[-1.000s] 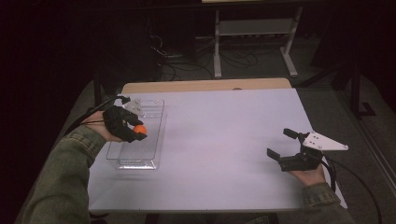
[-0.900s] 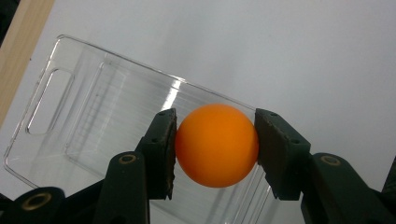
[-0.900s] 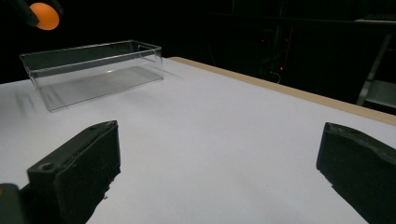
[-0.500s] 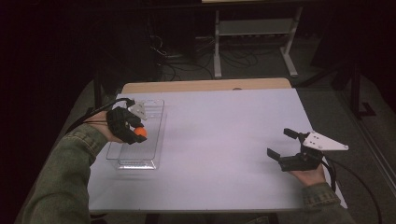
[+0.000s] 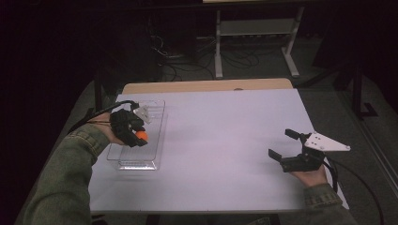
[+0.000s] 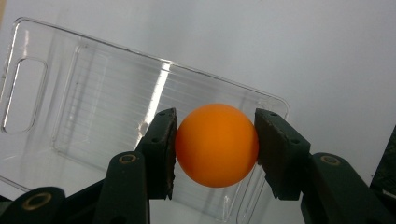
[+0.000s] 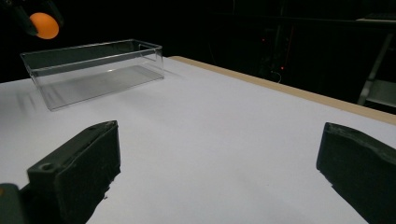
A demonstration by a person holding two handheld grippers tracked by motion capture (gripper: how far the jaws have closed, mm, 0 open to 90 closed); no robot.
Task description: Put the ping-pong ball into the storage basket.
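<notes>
An orange ball (image 6: 216, 144) sits pinched between the two black jaws of my left gripper (image 5: 137, 138), which hangs above the clear plastic bin (image 5: 149, 150) at the table's left. From the right gripper view the ball (image 7: 44, 24) floats over the bin (image 7: 95, 72), clear of its rim. The bin (image 6: 88, 107) looks to have nothing inside. My right gripper (image 5: 283, 146) rests low near the table's right front, jaws spread wide with nothing between them.
The white tabletop (image 5: 225, 140) has a bare wooden strip (image 5: 206, 86) along its far edge. A metal stand (image 5: 253, 42) and cables lie on the dark floor beyond. Cables trail from both grippers.
My left gripper has shifted slightly with the ball still in it, staying over the bin. The right hand has not moved.
</notes>
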